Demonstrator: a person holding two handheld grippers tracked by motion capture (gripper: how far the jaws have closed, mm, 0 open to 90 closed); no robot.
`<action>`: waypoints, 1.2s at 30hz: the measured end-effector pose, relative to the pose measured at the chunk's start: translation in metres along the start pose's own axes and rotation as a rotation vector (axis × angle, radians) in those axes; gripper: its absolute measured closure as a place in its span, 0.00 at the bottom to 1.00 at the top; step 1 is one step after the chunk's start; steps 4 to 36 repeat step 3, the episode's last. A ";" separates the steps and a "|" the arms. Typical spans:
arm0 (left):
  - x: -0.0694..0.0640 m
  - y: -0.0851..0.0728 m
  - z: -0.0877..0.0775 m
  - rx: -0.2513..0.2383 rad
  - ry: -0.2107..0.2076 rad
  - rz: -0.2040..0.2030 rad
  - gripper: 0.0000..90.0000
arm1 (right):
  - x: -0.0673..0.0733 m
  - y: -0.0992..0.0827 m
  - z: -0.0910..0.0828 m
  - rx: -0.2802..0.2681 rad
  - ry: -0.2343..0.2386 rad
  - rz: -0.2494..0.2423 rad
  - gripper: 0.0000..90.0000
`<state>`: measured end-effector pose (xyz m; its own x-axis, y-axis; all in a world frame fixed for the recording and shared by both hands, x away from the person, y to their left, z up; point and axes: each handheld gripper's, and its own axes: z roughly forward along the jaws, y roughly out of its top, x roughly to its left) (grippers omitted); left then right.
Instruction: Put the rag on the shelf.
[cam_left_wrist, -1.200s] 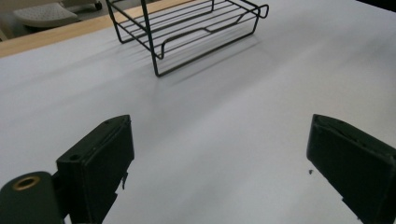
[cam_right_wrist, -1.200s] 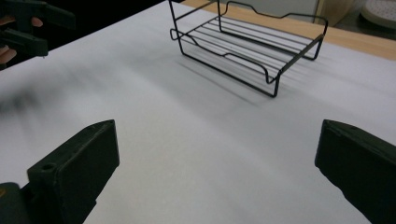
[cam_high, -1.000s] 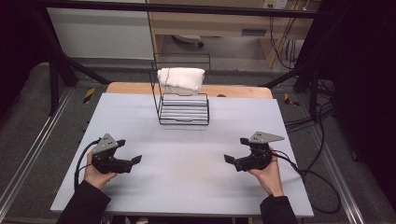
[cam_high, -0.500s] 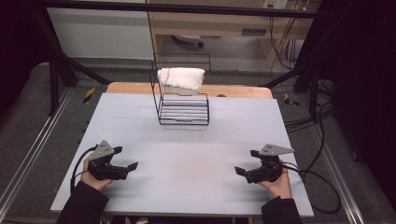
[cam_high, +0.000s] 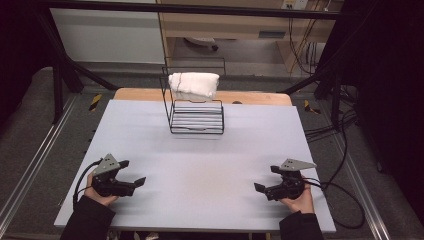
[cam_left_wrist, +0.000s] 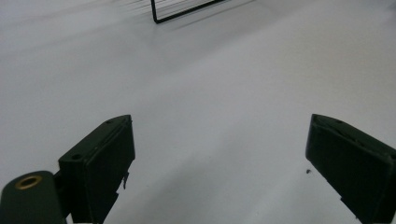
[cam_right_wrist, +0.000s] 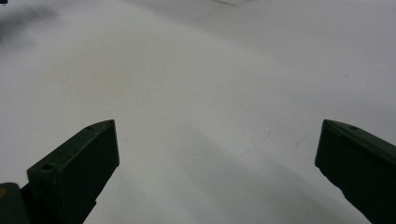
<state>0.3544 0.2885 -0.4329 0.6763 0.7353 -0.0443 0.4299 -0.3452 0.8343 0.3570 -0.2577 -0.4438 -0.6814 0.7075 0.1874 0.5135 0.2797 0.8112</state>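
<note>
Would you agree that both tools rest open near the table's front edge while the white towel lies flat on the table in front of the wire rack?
Not quite: the white towel is draped over the top of the wire rack, as the high view shows. The left tool and right tool do sit open near the table front edge.

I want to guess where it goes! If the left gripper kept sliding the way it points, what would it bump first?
Probably nothing soon: the left gripper, jaws open, faces bare table. The wire rack sits off-line.
</note>
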 end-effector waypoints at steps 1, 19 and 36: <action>0.000 0.000 0.000 0.002 -0.002 -0.001 0.09 | 0.000 0.000 0.000 0.000 0.001 0.001 0.00; 0.000 -0.001 0.001 0.007 0.001 0.000 0.09 | 0.000 0.000 0.000 -0.007 0.001 -0.004 0.00; 0.000 -0.001 0.001 0.007 0.001 0.000 0.09 | 0.000 0.000 0.000 -0.007 0.001 -0.004 0.00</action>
